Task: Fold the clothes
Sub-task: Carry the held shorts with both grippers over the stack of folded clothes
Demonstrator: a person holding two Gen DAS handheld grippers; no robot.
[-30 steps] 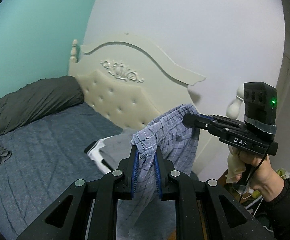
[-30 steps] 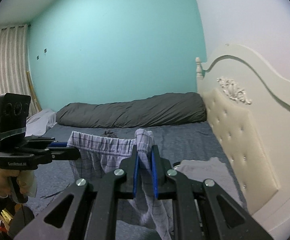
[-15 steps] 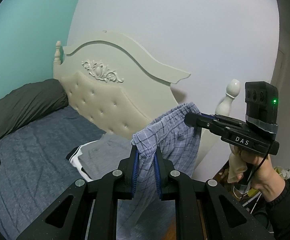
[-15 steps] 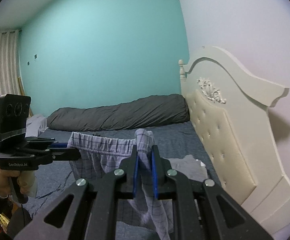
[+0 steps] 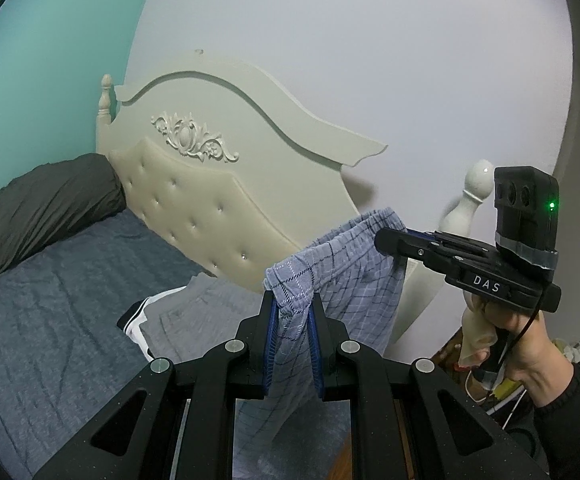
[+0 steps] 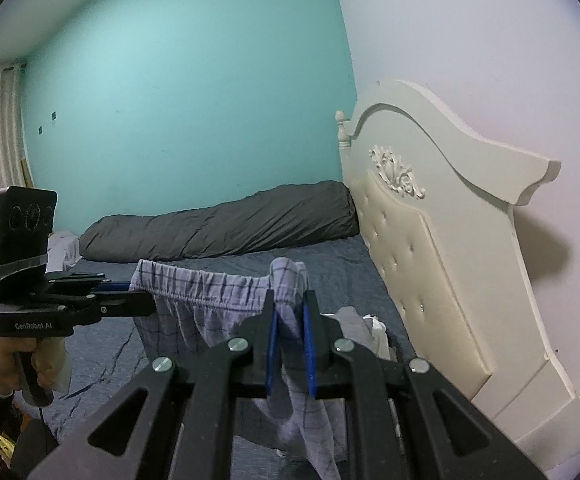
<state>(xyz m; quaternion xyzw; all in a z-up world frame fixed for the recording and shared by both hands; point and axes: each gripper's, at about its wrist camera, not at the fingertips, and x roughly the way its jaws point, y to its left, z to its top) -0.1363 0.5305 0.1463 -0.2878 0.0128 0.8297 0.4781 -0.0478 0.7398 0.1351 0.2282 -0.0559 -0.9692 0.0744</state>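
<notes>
Where teal wall [image 6: 178, 100] ends, bed [image 5: 50, 320] lies.

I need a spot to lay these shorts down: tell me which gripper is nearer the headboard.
Right. The right gripper holds the plaid shorts on the side toward the cream headboard; the left gripper holds the waistband's other end, farther away.

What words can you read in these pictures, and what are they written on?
"DAS": white letters on the side of the right gripper, seen from the left wrist camera.
"GenRobot.AI": small pale letters on the side of the left gripper, seen from the right wrist camera.
Nothing else carries readable writing; the plaid shorts show no label.
</notes>
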